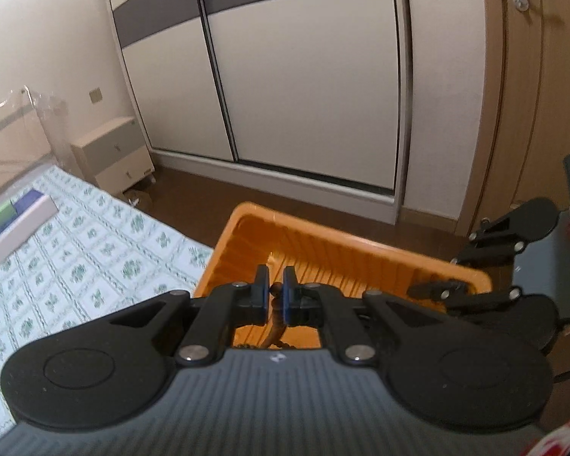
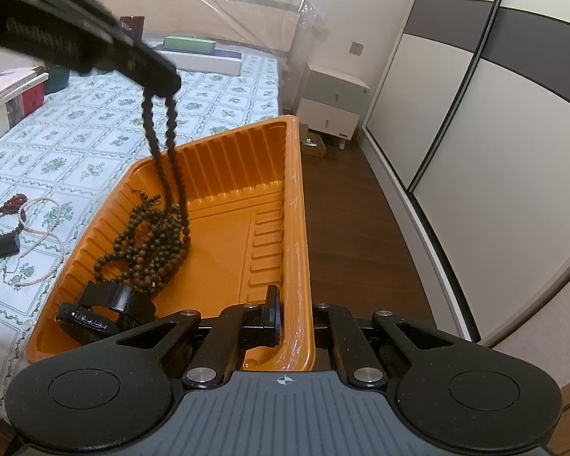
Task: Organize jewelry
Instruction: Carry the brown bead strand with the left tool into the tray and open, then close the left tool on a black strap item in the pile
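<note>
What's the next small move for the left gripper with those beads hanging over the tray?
Probably lower a little, then open the jaws. The left gripper pinches the dark bead strand, whose lower end already lies on the bead pile inside the orange tray. The right gripper is clamped on the tray's rim, steadying it, so releasing should drop the strand inside.

tray [image 2: 296,205] on bed [image 2: 95,129] | beads [image 2: 152,239] in tray | pearls [image 2: 38,228] left

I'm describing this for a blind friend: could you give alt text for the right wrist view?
The left tongs dangle a dark bead necklace into an orange tray on a floral bedspread, its lower end on piled beads. The right tongs grip the tray's near rim; a pearl strand lies on the bed.
</note>
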A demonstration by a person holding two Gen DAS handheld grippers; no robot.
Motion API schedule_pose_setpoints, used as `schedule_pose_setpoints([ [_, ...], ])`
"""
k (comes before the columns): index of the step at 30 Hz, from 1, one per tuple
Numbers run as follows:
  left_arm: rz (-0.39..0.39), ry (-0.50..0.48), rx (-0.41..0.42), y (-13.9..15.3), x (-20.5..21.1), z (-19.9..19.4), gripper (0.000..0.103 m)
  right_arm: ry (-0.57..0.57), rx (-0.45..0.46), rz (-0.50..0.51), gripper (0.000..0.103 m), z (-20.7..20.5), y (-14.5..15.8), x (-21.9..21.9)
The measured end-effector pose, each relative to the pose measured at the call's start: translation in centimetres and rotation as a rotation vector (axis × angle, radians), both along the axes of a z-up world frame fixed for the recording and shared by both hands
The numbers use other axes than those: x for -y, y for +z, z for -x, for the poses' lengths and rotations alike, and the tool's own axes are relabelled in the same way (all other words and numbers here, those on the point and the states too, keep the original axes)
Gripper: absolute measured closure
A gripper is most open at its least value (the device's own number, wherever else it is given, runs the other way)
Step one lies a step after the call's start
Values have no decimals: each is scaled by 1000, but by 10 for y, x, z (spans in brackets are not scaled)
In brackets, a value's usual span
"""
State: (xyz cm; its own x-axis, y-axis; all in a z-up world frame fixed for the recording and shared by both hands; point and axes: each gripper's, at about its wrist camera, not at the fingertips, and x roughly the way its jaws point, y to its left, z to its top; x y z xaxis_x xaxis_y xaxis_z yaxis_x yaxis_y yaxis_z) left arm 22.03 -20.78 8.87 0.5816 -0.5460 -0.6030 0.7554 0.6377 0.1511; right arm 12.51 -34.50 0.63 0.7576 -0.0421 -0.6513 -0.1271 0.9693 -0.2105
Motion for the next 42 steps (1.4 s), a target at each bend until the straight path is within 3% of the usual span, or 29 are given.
schedule_pose_setpoints([
  [14, -21, 12, -56, -10, 0, -12, 97, -1, -1, 0, 97, 0, -1, 1],
  [19, -37, 3, -61, -12, 1, -9, 89, -2, -2, 0, 97, 0, -1, 1],
  [24, -37, 16, -45, -8, -10, -6, 89, -3, -1, -1, 97, 0, -3, 1],
  [29, -30, 70, -13, 1, -42, -3, 84, -1, 1, -1, 97, 1, -3, 2],
  [34, -2, 174, -3, 2, -100, 2, 78, 2, 5, -3, 97, 3, 0, 2],
  [38, 15, 280, -10, -8, -150, 11, 72, 1, 5, -5, 97, 4, 0, 2],
  [42, -34, 352, -5, -31, -190, 30, 72, 1, 4, -2, 97, 5, 1, 2],
])
